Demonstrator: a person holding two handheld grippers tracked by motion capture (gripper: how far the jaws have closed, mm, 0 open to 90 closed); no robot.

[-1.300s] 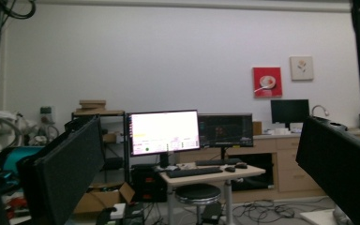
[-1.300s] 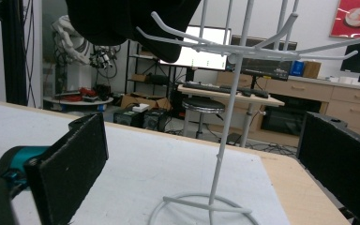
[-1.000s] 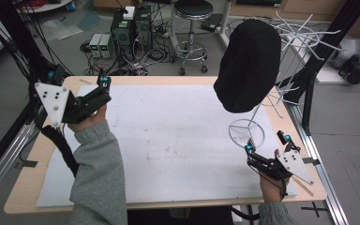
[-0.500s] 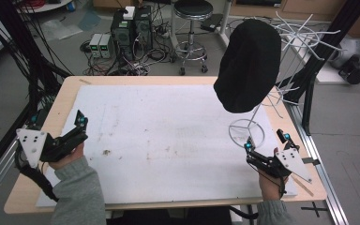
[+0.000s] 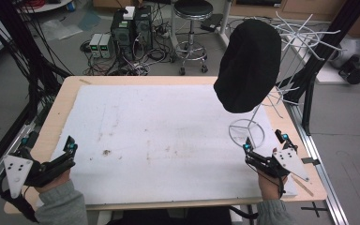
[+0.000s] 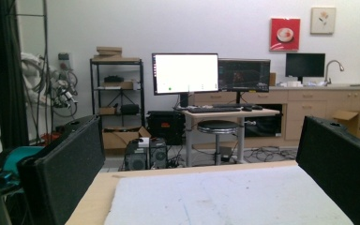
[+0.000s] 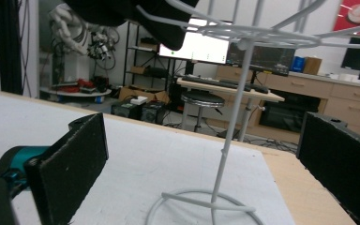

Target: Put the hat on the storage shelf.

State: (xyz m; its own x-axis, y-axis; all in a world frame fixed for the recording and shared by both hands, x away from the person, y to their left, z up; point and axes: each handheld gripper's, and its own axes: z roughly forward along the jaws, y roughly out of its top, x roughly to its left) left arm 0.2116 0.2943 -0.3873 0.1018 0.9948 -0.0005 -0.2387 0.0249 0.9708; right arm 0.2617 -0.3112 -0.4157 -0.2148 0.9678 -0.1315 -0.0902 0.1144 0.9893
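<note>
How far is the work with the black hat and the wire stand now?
Done: the black hat hangs on the white wire stand. In hand: nothing; the left gripper and right gripper are open and empty at the table's near edge. Left: apparently nothing, judging by this.

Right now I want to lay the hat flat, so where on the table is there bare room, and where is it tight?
The white mat lies bare from the left gripper across to the wire stand: middle and far left are free. It is crowded at the right edge, where the black hat hangs over the stand's ring base and the right gripper sits open before it.
</note>
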